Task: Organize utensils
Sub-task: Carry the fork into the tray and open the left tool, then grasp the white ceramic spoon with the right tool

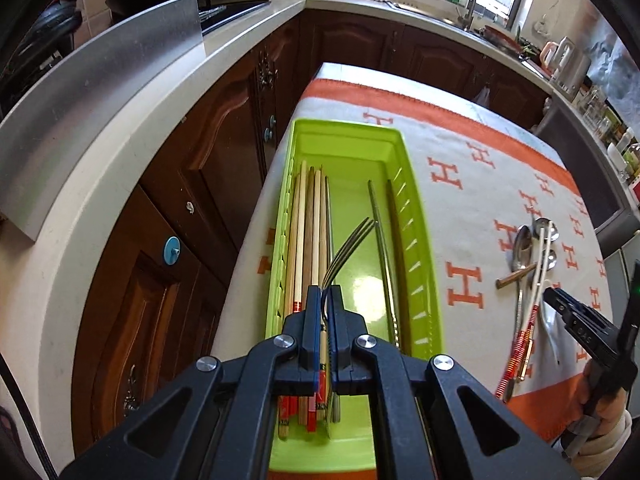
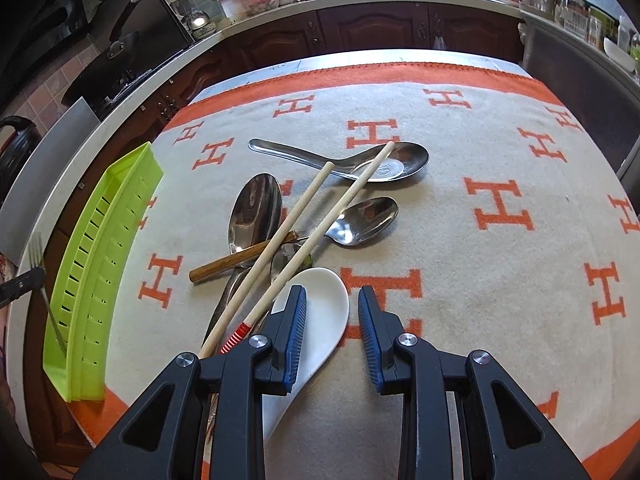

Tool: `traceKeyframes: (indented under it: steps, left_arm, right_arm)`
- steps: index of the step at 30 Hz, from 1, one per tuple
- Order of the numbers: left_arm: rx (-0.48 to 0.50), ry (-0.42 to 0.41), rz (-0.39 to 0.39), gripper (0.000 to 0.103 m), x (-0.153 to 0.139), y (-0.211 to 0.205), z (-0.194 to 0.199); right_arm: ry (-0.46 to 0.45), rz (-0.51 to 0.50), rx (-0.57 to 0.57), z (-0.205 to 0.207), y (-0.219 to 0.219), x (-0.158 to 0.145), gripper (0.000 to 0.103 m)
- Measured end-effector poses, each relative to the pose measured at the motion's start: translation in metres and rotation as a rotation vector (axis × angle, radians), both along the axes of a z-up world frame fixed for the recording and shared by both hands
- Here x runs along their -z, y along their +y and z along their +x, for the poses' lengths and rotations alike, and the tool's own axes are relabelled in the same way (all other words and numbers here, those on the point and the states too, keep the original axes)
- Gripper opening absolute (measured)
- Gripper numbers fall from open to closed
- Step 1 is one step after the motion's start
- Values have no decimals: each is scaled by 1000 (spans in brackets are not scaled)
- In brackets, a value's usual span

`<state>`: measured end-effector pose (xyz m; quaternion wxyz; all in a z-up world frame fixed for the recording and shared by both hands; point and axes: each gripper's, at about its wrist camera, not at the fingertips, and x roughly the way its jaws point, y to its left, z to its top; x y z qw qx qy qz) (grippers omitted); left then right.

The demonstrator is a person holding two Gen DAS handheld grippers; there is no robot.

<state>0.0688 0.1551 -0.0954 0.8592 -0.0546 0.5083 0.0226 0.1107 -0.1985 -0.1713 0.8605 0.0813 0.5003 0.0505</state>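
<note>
My left gripper (image 1: 327, 294) is shut on a metal fork (image 1: 349, 246), held over the lime-green utensil tray (image 1: 416, 240) with its tines pointing away. Several wooden chopsticks (image 1: 310, 232) lie along the tray's left side and a metal pair (image 1: 382, 248) on its right. In the right wrist view my right gripper (image 2: 332, 300) stands open above a white ceramic spoon (image 2: 326, 300), whose bowl lies partly between the fingers without touching them. Beyond it lies a pile: two pale chopsticks (image 2: 320, 228), metal spoons (image 2: 256, 208) and a wooden handle (image 2: 240, 260).
The cloth with orange H marks (image 2: 500, 208) covers the table. The tray (image 2: 100, 248) lies along its left edge, close to dark cabinets (image 1: 180, 200) and a pale counter (image 1: 100, 160). A person's hand (image 1: 608, 404) holds the right gripper (image 1: 576, 320).
</note>
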Motion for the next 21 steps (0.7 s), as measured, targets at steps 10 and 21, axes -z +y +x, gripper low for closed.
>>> traceKeyframes:
  steps: [10, 21]
  left_arm:
    - [-29, 12, 28, 20, 19, -5, 18]
    - [-28, -29, 28, 24, 5, -8, 3]
  right_arm:
    - [-35, -6, 9, -6, -3, 0, 5]
    - [-133, 17, 8, -29, -2, -32, 3]
